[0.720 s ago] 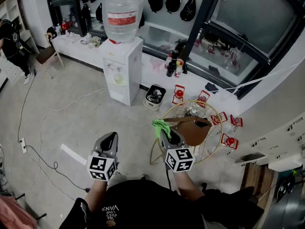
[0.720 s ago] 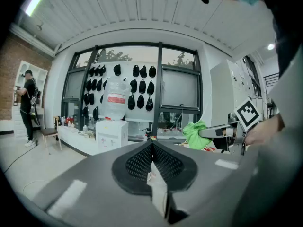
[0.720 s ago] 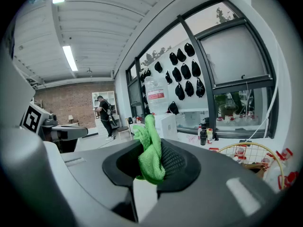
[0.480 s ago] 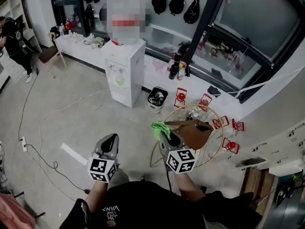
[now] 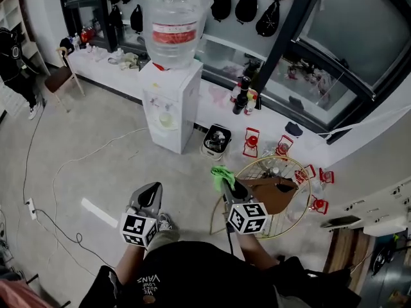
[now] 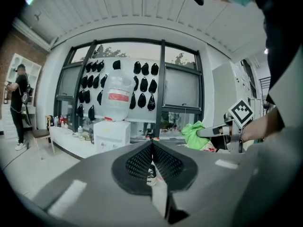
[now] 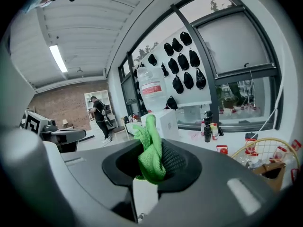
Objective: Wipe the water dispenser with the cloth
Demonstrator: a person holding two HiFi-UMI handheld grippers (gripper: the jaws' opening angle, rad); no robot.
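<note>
"VANS" upside down on black shirt, red label on water dispenser illegible

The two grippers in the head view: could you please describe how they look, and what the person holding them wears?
Both the left gripper and the right gripper have grey, tapering bodies, each carrying a white cube with black square markers. In their own views the jaws carry black dotted pads. The person wears a black top with white lettering.

Pale grey floor with white cables trailing across it; a long white counter runs beneath dark-framed windows, black bags hang on the wall, and a wooden chair stands at left
</note>
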